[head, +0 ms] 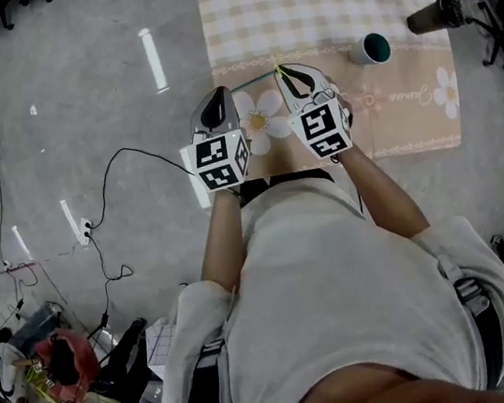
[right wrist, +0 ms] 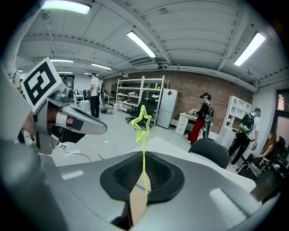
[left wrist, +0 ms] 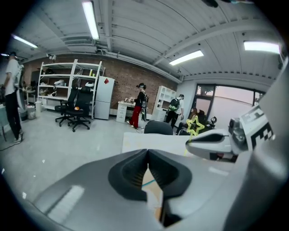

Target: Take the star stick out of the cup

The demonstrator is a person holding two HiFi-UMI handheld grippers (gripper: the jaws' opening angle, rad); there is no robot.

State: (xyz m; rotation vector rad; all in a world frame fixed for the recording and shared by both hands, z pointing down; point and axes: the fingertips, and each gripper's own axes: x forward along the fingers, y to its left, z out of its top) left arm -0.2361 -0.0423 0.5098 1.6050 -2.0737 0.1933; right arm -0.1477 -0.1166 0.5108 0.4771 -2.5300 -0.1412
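The main step looks done: the thin yellow-green star stick point(right wrist: 143, 155) is out of the white cup with the teal inside point(head: 360, 53) and sits upright between the jaws of the right hand-held gripper point(right wrist: 142, 177). Those jaws are closed narrow on its shaft, with the outlined star standing above them. In the head view this hand-held gripper is over the near edge of the worktop point(head: 316, 5), which is covered by a beige checked cloth with flower prints. The cup stands well apart from it, further back and to the right, and no stick shows in its mouth. The left hand-held gripper point(left wrist: 147, 155) is just beside the right one, its jaws together at the tips with nothing between them, so it takes no part in the hold. By my reading only the finish is left, such as setting the stick down on the cloth or holding it clear, and the 2 hand-held grippers are close enough to bump
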